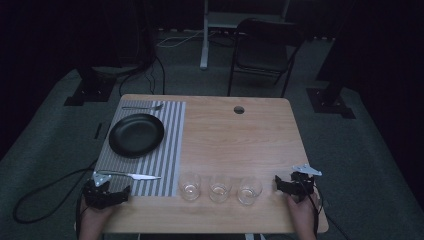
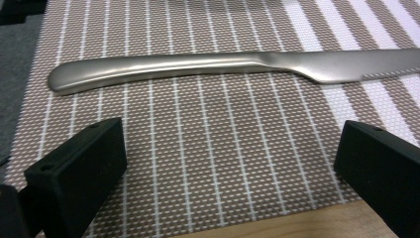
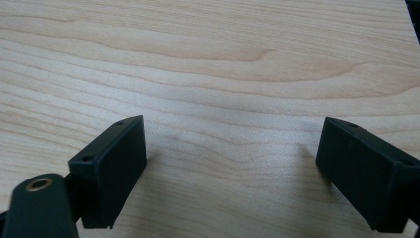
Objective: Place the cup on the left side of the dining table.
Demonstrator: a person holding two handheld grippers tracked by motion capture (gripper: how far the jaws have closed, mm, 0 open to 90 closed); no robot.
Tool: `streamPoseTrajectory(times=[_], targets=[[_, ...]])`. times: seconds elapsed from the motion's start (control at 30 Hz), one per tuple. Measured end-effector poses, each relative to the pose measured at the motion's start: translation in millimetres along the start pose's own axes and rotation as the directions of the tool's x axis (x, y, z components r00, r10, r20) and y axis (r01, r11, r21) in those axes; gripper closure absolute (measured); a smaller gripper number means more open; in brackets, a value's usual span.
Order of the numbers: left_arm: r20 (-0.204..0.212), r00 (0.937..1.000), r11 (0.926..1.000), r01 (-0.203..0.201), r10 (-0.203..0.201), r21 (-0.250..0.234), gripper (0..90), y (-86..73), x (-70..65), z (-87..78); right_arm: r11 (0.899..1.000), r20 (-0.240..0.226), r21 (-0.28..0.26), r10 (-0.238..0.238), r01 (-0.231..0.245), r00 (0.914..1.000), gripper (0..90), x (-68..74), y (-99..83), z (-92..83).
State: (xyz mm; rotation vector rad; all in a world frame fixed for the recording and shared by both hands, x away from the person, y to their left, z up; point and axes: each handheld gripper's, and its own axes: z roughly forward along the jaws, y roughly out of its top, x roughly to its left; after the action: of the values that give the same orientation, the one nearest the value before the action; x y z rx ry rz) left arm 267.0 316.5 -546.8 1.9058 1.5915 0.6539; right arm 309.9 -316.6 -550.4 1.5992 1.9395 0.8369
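Observation:
A striped placemat [image 1: 170, 150] covers the left part of the wooden table [image 1: 240, 140]. On it sit a black plate [image 1: 136, 134], a fork [image 1: 142, 107] at the far edge and a steel knife [image 1: 132, 175] at the near edge. My left gripper [image 1: 106, 194] rests at the mat's near left corner, open, just short of the knife [image 2: 208, 67], which lies crosswise ahead of the jaws. My right gripper [image 1: 295, 186] stands open over bare wood [image 3: 223, 74] near the table's right front. Both grippers [image 2: 228, 168] [image 3: 233, 168] hold nothing.
Three clear glasses [image 1: 190, 186] [image 1: 220, 188] [image 1: 249, 190] stand in a row along the front, between the mat and my right gripper. A round cable hole [image 1: 239, 109] is at the back of the table. A folding chair [image 1: 265, 47] stands behind the table.

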Motion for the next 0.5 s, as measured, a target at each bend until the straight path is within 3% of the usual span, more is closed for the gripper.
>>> streamPoseTrajectory(times=[0.17,0.5], targets=[[-0.018,0.9997,0.9999,0.014,-0.014,0.006,0.3,-0.4,0.3,-0.5,1.0,0.0,0.0,0.0,0.0,1.0,11.6,0.0,0.0,0.0],[-0.005,1.0,1.0,0.002,-0.002,0.005,0.3,-1.3,1.4,-1.3,1.0,0.0,0.0,0.0,0.0,1.0,11.6,0.0,0.0,0.0]])
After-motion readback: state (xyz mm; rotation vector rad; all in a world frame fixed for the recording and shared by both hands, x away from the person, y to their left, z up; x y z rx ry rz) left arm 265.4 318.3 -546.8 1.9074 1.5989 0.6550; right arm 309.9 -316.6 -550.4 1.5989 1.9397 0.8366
